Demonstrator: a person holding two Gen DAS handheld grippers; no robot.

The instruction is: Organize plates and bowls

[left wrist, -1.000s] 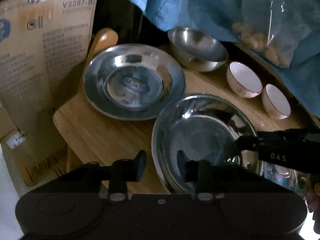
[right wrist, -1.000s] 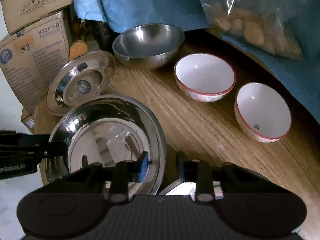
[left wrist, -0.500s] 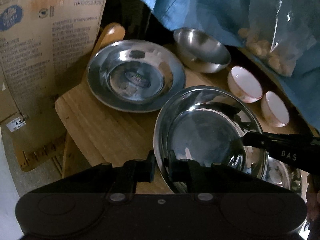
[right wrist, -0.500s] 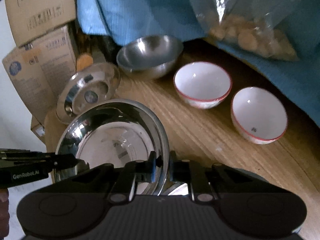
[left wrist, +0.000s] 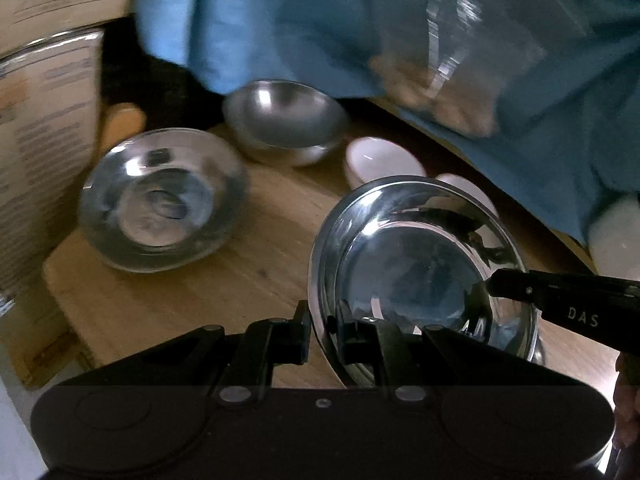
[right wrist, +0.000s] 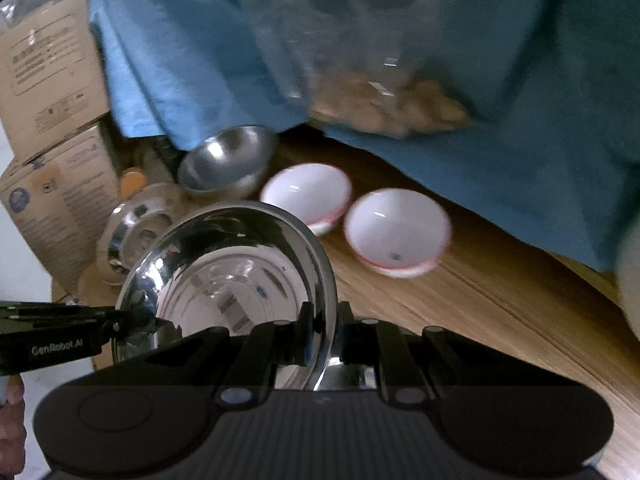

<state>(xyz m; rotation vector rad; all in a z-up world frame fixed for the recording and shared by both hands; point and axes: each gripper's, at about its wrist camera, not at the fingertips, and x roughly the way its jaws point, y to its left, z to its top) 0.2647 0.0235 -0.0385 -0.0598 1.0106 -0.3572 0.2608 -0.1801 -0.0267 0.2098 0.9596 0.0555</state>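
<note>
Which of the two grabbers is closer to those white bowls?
Right. The right gripper grips the steel plate on its side facing the white bowls; the left gripper holds the far side.

Left gripper [left wrist: 323,334]: black, two-fingered, jaws drawn nearly together and clamped across a thin metal rim, one finger on each face; seen from the other camera it reaches in level from the left edge. Right gripper [right wrist: 325,337]: black, jaws likewise pinched on the opposite rim; from the other camera it reaches in from the right edge, tilted slightly upward.
</note>
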